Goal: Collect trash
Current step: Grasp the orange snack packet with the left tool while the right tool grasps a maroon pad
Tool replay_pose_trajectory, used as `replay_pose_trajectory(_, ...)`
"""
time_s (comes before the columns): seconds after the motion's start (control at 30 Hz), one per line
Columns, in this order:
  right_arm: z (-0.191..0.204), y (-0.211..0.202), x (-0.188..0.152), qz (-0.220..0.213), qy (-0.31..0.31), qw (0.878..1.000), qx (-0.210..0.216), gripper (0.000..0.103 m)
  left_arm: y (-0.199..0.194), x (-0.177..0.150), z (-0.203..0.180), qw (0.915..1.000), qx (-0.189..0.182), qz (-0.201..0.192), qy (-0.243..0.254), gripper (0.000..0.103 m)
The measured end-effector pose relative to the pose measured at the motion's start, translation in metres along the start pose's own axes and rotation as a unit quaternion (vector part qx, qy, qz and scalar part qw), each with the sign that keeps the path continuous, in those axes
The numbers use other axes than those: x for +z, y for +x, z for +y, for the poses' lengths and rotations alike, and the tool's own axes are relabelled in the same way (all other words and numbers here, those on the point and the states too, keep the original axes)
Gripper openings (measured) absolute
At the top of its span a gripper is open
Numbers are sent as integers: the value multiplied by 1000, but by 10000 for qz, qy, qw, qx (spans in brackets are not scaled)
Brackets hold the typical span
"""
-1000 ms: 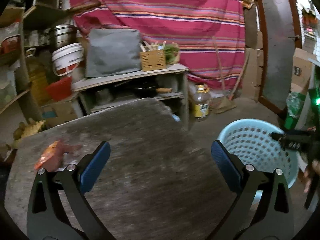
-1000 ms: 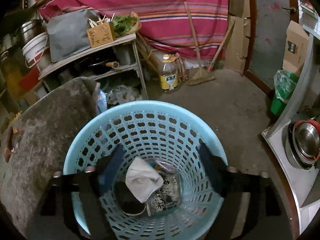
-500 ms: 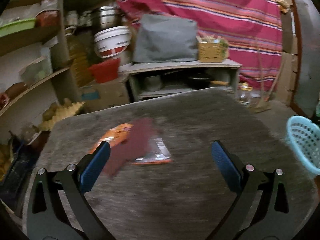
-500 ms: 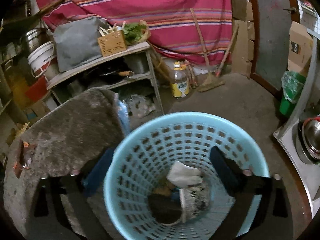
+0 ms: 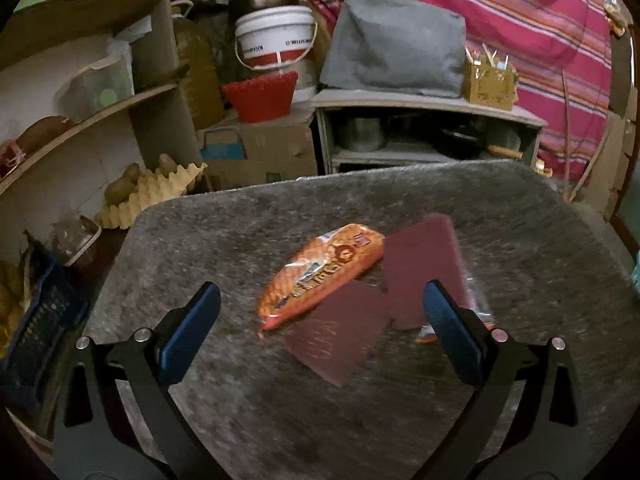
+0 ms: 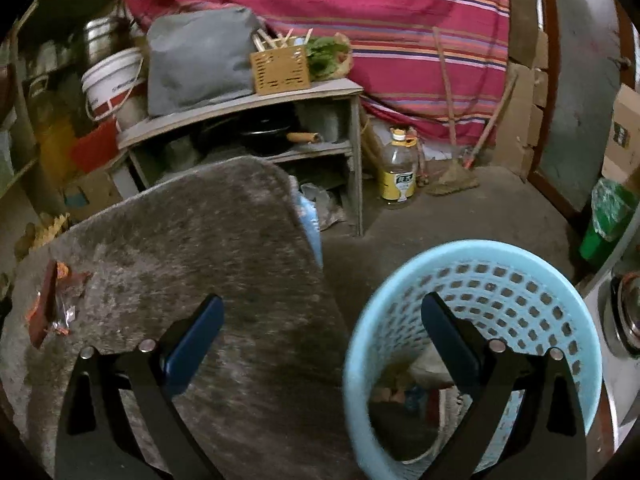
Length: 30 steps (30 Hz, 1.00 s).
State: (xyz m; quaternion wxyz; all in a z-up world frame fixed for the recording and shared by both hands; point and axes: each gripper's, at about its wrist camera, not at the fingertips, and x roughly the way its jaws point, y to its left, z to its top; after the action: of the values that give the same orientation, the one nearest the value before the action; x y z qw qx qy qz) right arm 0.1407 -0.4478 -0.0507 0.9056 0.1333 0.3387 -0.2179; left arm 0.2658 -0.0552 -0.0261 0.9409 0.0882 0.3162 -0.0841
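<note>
Here, a grey stone table [image 5: 240, 400] fills the middle of a crowded storeroom with a striped pink cloth [image 6: 360, 20] behind. An orange snack wrapper [image 5: 320, 276] and dark red flat sheets [image 5: 340, 340] lie on the table. The left gripper [image 5: 320, 332] hangs over them, jaws wide apart. The right gripper [image 6: 320, 340] is spread too, holding nothing, between the table and a light blue plastic basket [image 6: 500, 264] with trash inside.

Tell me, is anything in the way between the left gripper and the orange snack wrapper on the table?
Nothing visible is. The left gripper is open above the grey stone table, and the orange snack wrapper lies just ahead between its fingers. Two flat maroon sheets lie beside the wrapper, not in front of it.
</note>
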Motion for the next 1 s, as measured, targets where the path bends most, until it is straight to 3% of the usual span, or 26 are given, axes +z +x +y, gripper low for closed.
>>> replay_pose_trajectory(0.3,39,24,7,144,282,9995,-16,98,52,8,11,9991,-226,315,163,97)
replay_pose_trajectory(0.63,80,50,15,279,97,9996,-14,98,113,12,10,9945,-439,925,239,95)
replay_pose_trajectory(0.67,85,52,16,310,51,9995,-4,98,115,12,11,9940,-453,963,239,92)
replay_pose_trajectory(0.7,89,53,16,341,2,9994,21,98,121,12,12,9928,-492,1066,222,81)
replay_pose_trajectory(0.8,102,57,12,431,-166,9989,74,98,129,10,13,9891,-784,1240,116,65)
replay_pose_trajectory(0.87,111,56,10,453,-249,9986,100,98,125,10,7,9896,-789,1167,288,39)
replay_pose_trajectory(0.9,114,55,9,459,-277,9985,103,98,124,9,5,9897,-744,1168,375,19)
replay_pose_trajectory(1.0,129,47,8,403,-401,9982,198,98,118,8,8,9908,-656,1104,424,7)
